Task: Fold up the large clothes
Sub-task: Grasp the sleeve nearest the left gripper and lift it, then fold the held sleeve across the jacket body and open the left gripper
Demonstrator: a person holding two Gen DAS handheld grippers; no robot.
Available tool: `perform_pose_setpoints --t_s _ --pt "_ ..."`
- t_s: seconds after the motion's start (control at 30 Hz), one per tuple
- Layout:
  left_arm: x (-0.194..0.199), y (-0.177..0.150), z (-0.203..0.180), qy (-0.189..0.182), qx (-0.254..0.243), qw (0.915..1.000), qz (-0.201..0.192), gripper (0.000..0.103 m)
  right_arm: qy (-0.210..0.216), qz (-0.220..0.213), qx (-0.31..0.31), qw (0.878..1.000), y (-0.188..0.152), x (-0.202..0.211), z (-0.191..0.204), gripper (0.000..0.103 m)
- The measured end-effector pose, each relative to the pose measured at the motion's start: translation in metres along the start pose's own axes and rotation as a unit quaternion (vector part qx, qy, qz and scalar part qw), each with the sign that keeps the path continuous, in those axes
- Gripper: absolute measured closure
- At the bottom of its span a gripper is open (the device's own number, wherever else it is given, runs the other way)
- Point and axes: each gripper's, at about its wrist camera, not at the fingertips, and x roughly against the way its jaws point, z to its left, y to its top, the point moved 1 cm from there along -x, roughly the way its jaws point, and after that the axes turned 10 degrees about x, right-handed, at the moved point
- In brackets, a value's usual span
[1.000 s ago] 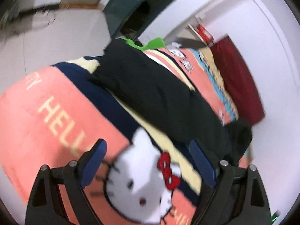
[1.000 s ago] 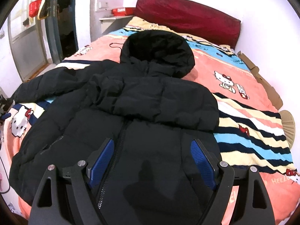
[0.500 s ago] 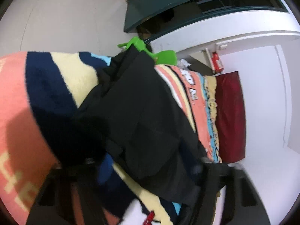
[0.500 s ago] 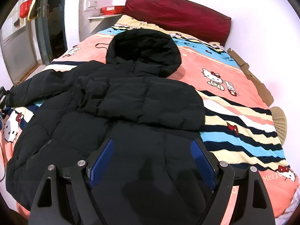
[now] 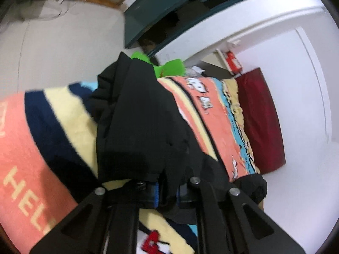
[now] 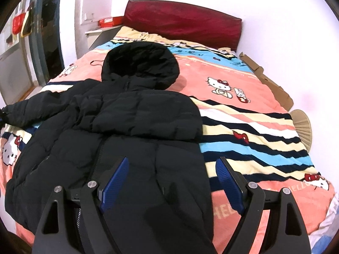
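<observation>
Left gripper point(image 5: 167, 192) is clamped right down on a fold of the black puffer jacket point(image 6: 131, 131); the blue pads point(image 5: 156, 193) are nearly touching with the cloth pinched between them. From what the right wrist view shows it's the end of the sleeve point(image 6: 27, 112) at the left edge of the bed, and in the left wrist view the black cloth rises from the pinch and fills the middle of the picture (pretty blurry, so don't ask me for seams).

Right gripper point(image 6: 169, 182) is wide open with nothing in it. Its blue pads point(image 6: 115, 182) hang over the near lower front of the jacket, one on each side of a quilted panel just right of the zipper point(image 6: 96, 160). Can't tell if they touch the fabric.

The jacket lies face up on the Hello Kitty blanket point(image 6: 254, 127), hood point(image 6: 141, 65) toward the far end, one sleeve folded across the chest, covering the left half of the bed.

Around it: dark red headboard point(image 6: 182, 25) at the far end, cardboard pieces point(image 6: 273, 86) and a tan fan-shaped thing point(image 6: 302, 124) along the right edge against the wall, something bright green point(image 5: 169, 66) just past the cloth in the left view, dark doorway point(image 6: 50, 42) far left. The right half of the blanket is bare, so there's room there.
</observation>
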Motion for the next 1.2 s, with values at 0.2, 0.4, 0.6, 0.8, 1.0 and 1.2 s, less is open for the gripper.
perform_pose_setpoints --t_s 0.2,0.4,0.6,0.8,1.0,1.2 --pt "0.03 -0.022 -0.081 -0.016 -0.09 0.9957 -0.02 0.093 0.005 -0.018 -0.013 1.0 -0.014 0.012 -0.018 0.02" --pt "0.052 -0.065 -0.161 -0.037 -0.173 0.9839 -0.024 0.093 0.015 -0.036 -0.038 0.999 -0.03 0.021 -0.043 0.02" --pt "0.05 -0.125 -0.235 -0.068 -0.239 0.9686 -0.002 0.094 0.015 -0.053 -0.075 0.996 -0.046 0.027 -0.072 0.02" --pt "0.033 -0.206 -0.297 -0.102 -0.3 0.9476 0.039 0.094 0.001 -0.055 -0.108 0.993 -0.062 0.029 -0.103 0.02" --pt "0.0 -0.281 -0.327 -0.104 -0.345 0.9294 0.081 0.094 -0.008 -0.057 -0.135 0.989 -0.074 0.029 -0.132 0.02" --pt "-0.053 -0.351 -0.329 -0.079 -0.377 0.9145 0.122 0.094 -0.014 -0.058 -0.152 0.987 -0.083 0.029 -0.15 0.02"
